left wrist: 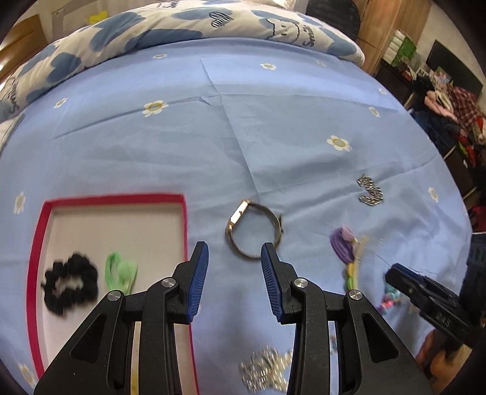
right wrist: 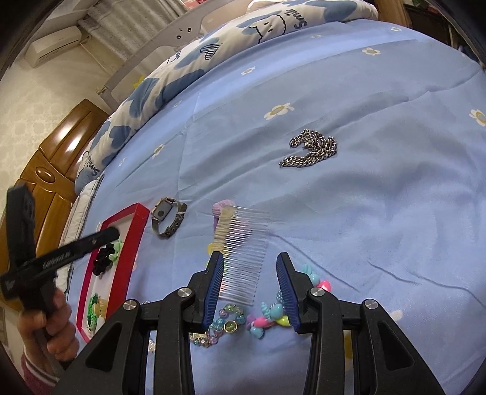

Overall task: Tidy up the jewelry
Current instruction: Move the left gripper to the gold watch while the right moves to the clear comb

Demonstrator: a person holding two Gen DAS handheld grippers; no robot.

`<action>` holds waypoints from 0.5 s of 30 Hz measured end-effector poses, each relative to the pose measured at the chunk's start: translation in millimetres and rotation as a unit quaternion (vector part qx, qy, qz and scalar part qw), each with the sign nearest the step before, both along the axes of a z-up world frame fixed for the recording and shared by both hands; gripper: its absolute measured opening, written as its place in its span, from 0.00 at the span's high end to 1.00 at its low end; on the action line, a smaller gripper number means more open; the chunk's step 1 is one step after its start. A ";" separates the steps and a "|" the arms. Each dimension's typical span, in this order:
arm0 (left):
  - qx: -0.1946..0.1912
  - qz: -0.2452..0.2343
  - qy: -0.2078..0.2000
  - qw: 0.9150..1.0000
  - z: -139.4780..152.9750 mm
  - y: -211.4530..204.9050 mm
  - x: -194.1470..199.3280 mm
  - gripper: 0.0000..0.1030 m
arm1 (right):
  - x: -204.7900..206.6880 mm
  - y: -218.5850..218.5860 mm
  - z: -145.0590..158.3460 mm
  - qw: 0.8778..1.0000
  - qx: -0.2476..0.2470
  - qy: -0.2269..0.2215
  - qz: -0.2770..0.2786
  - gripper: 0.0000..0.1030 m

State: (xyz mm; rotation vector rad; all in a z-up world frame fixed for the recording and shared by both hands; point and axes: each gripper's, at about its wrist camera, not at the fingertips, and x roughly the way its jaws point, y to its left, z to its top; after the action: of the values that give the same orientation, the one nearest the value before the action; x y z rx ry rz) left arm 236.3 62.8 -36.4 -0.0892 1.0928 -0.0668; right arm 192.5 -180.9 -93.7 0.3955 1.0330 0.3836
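the red-rimmed tray (left wrist: pixel 35 243) lay on the blue flowered bedsheet (left wrist: pixel 273 127), and inside it sat a black scrunchie (left wrist: pixel 71 284) with a green hair tie (left wrist: pixel 120 270) just beside it. in the right wrist view another green and pale piece (right wrist: pixel 96 310) showed at the tray's near end, too small to name. outside the tray, just past its rim, a wristwatch (left wrist: pixel 253 232) with a square gold-edged face stood on its looped strap. farther off, a silver chain (left wrist: pixel 370 191) was bunched by itself on the sheet. a clear hair comb (right wrist: pixel 240 252) lay with its teeth pointing away from the tray, its far end resting against a purple hair tie (right wrist: pixel 220 206). near its other end were a pastel bead bracelet (right wrist: pixel 226 326) and a string of bright coloured charms (right wrist: pixel 273 313). a sparkly silver piece (left wrist: pixel 265 369) lay blurred close under the left gripper.

the left gripper (left wrist: pixel 234 275) hung above the sheet with its blue-padded jaws spread wide and nothing between them, the watch just beyond the tips. the right gripper (right wrist: pixel 250 287) was likewise spread open and empty-handed, its jaws on either side of the comb's near end, one pad right alongside the comb's spine. whether that pad touched the comb could not be told. a patterned duvet (left wrist: pixel 182 24) was heaped at the far edge of the bed.
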 end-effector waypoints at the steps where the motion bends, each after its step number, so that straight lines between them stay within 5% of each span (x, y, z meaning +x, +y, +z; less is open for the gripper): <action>1: 0.002 -0.004 0.002 1.000 -2.3 -1.0 5.1 0.67 | 1.4 0.8 -1.3 1.000 0.001 0.002 0.001 0.62; 11: 0.045 -0.048 0.034 0.997 -34.8 -20.3 47.8 0.67 | 10.7 4.1 -14.7 1.000 0.011 0.017 0.008 0.63; 15: 0.054 -0.053 0.048 0.996 -47.4 -24.4 49.6 0.75 | 10.2 1.6 -16.7 1.000 0.015 0.018 0.010 0.67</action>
State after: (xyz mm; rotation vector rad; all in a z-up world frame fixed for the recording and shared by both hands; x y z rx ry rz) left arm 285.9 38.3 -83.8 0.0629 1.1948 -0.0997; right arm 202.7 -179.3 -110.4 0.4204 1.0689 0.4113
